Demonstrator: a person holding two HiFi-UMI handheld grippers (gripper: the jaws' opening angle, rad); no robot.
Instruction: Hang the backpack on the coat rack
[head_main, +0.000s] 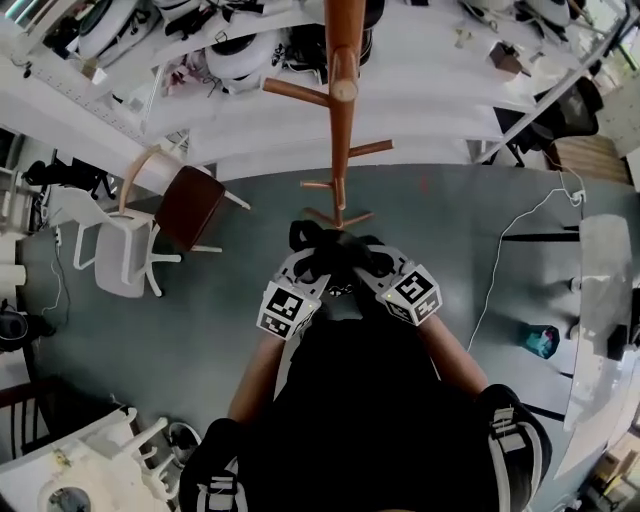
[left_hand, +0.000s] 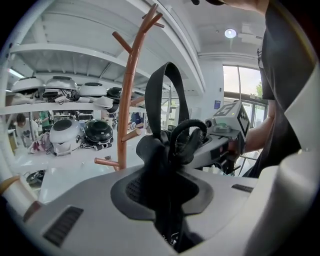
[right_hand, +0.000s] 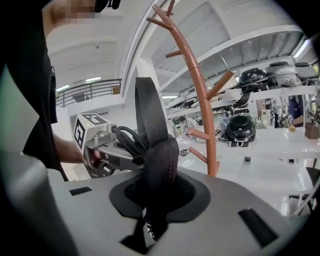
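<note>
Right gripper (right_hand: 159, 197): grey fingers (right_hand: 85, 210) are clamping a black padded backpack strap (right_hand: 162, 160), with a flat black webbing loop (right_hand: 150, 107) rising above it. Left gripper (right_hand: 122, 150) is sitting close at left. A brown wooden branched coat rack (right_hand: 202, 95) is standing beyond. A glossy black helmet (right_hand: 240, 127) is resting on a white desk (right_hand: 272, 145).

Black backpack (left_hand: 160, 155), reddish-brown coat rack (head_main: 342, 110), black-and-white square markers on grey left gripper (head_main: 312, 258) and right gripper (head_main: 370, 256), dull grey-green floor (head_main: 450, 250).

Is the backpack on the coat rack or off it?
Off. The left gripper and right gripper clamp the backpack straps; the coat rack stands apart.
</note>
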